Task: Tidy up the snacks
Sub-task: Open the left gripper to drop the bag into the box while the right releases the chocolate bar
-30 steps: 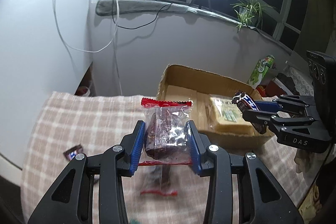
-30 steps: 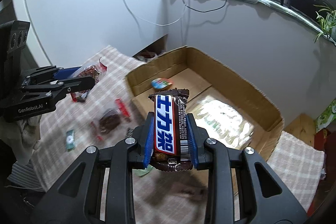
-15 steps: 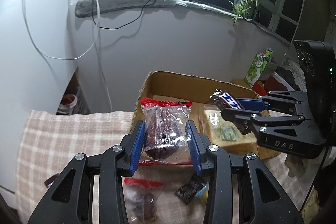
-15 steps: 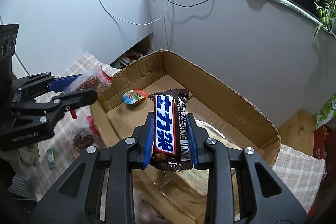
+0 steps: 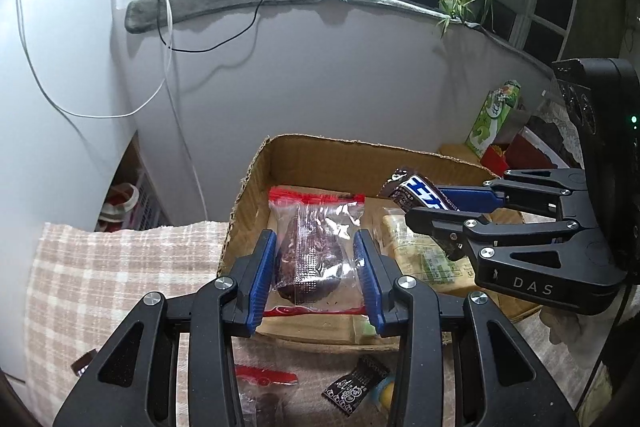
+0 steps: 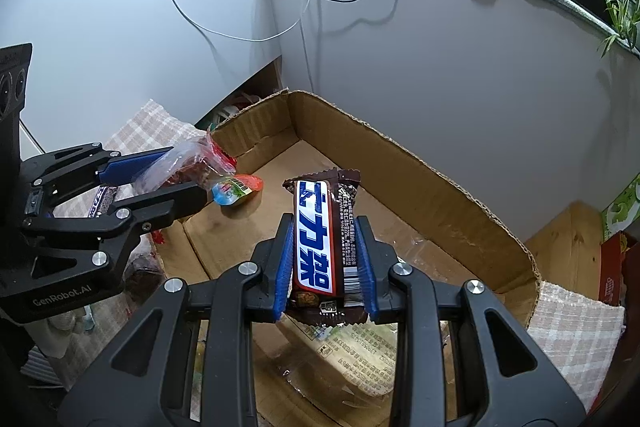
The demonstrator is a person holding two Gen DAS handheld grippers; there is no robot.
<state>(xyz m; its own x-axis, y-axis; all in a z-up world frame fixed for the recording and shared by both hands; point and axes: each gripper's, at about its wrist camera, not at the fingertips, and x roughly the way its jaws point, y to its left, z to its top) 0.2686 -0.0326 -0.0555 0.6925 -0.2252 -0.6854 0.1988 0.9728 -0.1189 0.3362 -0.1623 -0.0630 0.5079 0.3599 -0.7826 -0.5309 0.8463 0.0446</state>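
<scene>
Both grippers have been carried from above the checked cloth (image 5: pixel 120 267) to above the cardboard box (image 6: pixel 420 179) since a second ago, and the box is now seen larger and lower in each view; the left gripper (image 5: pixel 316 267) is clamped on a clear snack packet (image 5: pixel 312 247) with red sealed edges and a dark brown piece inside, which is held upright between the blue pads over the near left part of the box; the right gripper (image 6: pixel 326 267) is clamped on a brown chocolate bar (image 6: pixel 320 243), held upright over the open box, with large white characters on a blue band, a barcode and small print that cannot be read; in the left wrist view the letters "DAS" are read on the body of the right gripper, and in the right wrist view "GenRobot.AI" is read on the body of the left gripper; inside the box a small round jelly cup (image 6: pixel 236 189) with a colourful lid is lying near the far left corner, and a flat clear-wrapped pack (image 5: pixel 424 259) with green print is lying on the floor of the box; on the cloth in front of the box a black sachet (image 5: pixel 356 383) with white drawings and another red-edged packet (image 5: pixel 264 379) are seen; a green carton (image 5: pixel 496 119) is standing beyond the box at the right, its writing too small to be read.
</scene>
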